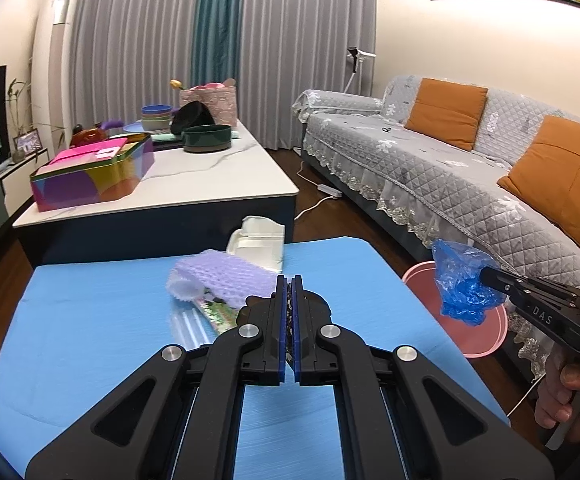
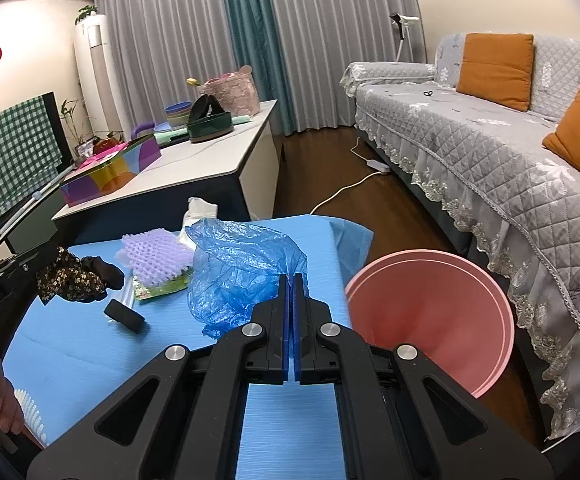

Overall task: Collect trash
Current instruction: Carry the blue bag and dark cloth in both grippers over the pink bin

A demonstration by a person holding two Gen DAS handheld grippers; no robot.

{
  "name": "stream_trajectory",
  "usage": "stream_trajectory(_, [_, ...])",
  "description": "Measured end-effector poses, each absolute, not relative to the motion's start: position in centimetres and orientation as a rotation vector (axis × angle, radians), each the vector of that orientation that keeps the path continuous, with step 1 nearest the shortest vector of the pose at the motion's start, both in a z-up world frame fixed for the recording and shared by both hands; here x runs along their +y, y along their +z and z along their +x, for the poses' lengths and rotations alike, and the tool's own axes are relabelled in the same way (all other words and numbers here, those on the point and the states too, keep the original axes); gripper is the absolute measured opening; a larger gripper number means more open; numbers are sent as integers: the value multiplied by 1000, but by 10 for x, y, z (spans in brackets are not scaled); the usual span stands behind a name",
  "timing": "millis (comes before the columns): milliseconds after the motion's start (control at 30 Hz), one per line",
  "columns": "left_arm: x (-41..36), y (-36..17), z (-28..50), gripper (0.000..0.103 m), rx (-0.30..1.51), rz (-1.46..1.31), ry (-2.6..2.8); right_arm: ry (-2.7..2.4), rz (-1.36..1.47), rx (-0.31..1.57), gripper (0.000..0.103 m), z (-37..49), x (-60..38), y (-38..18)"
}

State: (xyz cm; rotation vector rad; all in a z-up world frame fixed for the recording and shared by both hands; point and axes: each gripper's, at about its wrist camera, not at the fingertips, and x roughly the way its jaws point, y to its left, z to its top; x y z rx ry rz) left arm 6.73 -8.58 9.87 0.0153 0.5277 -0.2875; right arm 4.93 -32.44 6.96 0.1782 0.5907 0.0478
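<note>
My left gripper (image 1: 289,280) is shut on a dark floral scrap of cloth (image 2: 69,276), held above the blue table (image 1: 89,320); only the scrap's thin edge shows between the blue pads in the left wrist view. My right gripper (image 2: 292,278) is shut on a crumpled blue plastic bag (image 2: 241,268), which hangs over the table's right edge beside a pink bin (image 2: 430,320) on the floor. On the table lie a purple foam net (image 1: 225,276), a colourful wrapper (image 1: 213,312), a white carton (image 1: 257,244) and a small black cylinder (image 2: 125,315).
A marble-topped coffee table (image 1: 209,176) behind the blue one carries a colourful tin, bowls and a basket. A grey sofa (image 1: 430,168) with orange cushions runs along the right. A white power strip (image 1: 330,190) and its cable lie on the wooden floor between them.
</note>
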Motion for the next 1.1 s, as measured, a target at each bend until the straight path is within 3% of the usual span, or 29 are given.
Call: stream_trajectory(1100, [-209, 89, 98, 2, 556, 58, -508, -161, 227, 613, 1, 48, -421, 49])
